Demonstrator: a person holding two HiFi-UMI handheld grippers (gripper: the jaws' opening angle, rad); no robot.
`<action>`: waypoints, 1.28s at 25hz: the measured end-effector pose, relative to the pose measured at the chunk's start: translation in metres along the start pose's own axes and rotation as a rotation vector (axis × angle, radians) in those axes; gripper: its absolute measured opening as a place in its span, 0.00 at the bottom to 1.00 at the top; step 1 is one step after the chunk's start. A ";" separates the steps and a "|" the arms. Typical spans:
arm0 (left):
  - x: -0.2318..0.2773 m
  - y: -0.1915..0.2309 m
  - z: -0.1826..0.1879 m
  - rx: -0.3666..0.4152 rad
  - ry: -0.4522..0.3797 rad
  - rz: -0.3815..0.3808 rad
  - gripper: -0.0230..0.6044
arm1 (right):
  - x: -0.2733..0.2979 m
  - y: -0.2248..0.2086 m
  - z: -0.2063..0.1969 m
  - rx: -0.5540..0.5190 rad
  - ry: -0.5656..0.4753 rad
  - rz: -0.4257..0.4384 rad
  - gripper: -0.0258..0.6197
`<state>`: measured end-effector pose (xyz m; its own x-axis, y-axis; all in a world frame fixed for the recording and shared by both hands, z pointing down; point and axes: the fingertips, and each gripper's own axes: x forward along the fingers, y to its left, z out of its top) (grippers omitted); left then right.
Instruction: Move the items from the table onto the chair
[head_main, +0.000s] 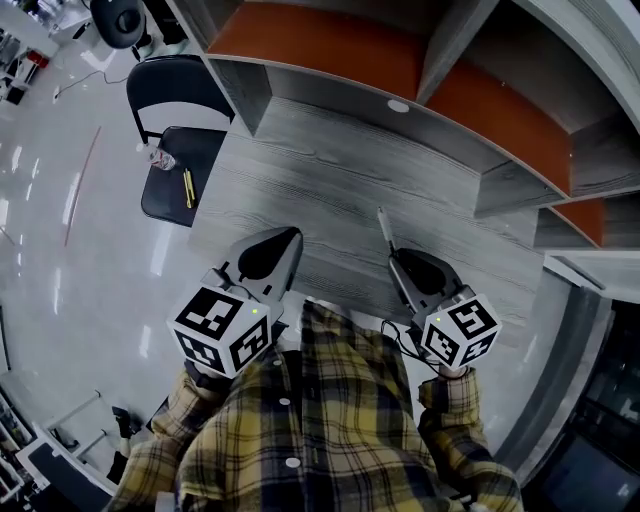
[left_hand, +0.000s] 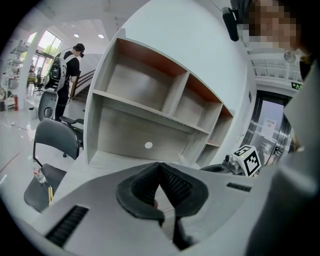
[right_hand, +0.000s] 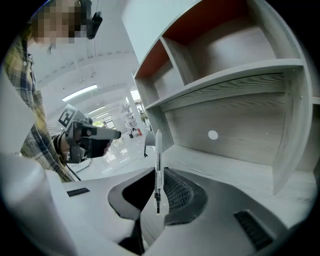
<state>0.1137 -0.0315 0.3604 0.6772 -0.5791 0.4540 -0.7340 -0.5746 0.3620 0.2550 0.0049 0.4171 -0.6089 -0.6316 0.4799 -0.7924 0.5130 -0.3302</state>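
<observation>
Currently a pen (right_hand: 158, 165) is pinched in the right claw (right_hand: 159, 192), long axis upright, held above the bench (head_main: 330, 180). Chair (head_main: 162, 200) is seen upper left of the head view, nearer the left claw (left_hand: 160, 187), which is pressed together, empty.

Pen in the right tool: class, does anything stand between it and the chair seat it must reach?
Nothing visible blocks it. Only bare table lies between the pen, held by the right tool, and the chair. The left tool hangs just beside that line.
</observation>
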 end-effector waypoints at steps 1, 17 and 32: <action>-0.005 0.007 -0.001 -0.005 -0.002 0.004 0.04 | 0.007 0.008 0.001 -0.002 0.002 0.007 0.14; -0.159 0.261 -0.010 -0.055 -0.008 0.122 0.04 | 0.216 0.187 0.041 -0.023 0.019 0.044 0.14; -0.226 0.475 -0.073 -0.221 0.083 0.187 0.04 | 0.495 0.343 0.026 0.008 0.182 0.160 0.14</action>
<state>-0.3918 -0.1314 0.4887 0.5298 -0.6084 0.5909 -0.8449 -0.3177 0.4304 -0.3187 -0.1470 0.5199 -0.7104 -0.4269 0.5596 -0.6871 0.5929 -0.4199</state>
